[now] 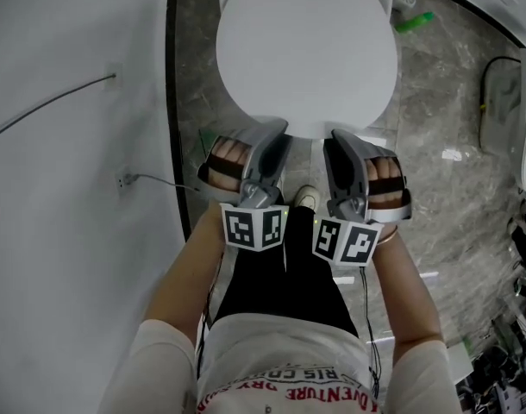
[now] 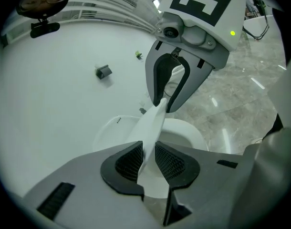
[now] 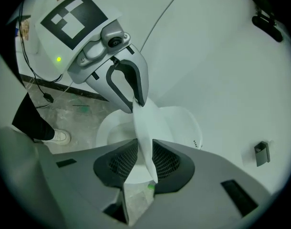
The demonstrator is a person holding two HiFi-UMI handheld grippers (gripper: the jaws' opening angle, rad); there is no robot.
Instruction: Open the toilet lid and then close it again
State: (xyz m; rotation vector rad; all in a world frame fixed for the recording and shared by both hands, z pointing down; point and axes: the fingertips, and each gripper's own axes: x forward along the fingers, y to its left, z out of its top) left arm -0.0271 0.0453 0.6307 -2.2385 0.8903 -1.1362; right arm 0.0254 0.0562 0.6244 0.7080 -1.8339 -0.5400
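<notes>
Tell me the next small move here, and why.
Probably swing the left claw and right claw up and back together, tipping the toilet lid toward upright. Each pinches its front edge, and it is only partly lifted off the bowl, so the opening is not yet done.

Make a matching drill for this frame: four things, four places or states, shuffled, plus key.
Things:
1 toilet lid
2 left gripper
3 white shoe
4 green object

Places or states:
A on the marble floor, just past the lid's front edge
B on the marble floor, right of the lid's hinge end
C lifted off the bowl
D shut on the lid's front edge

Pairs: 1-C, 2-D, 3-A, 4-B
</notes>
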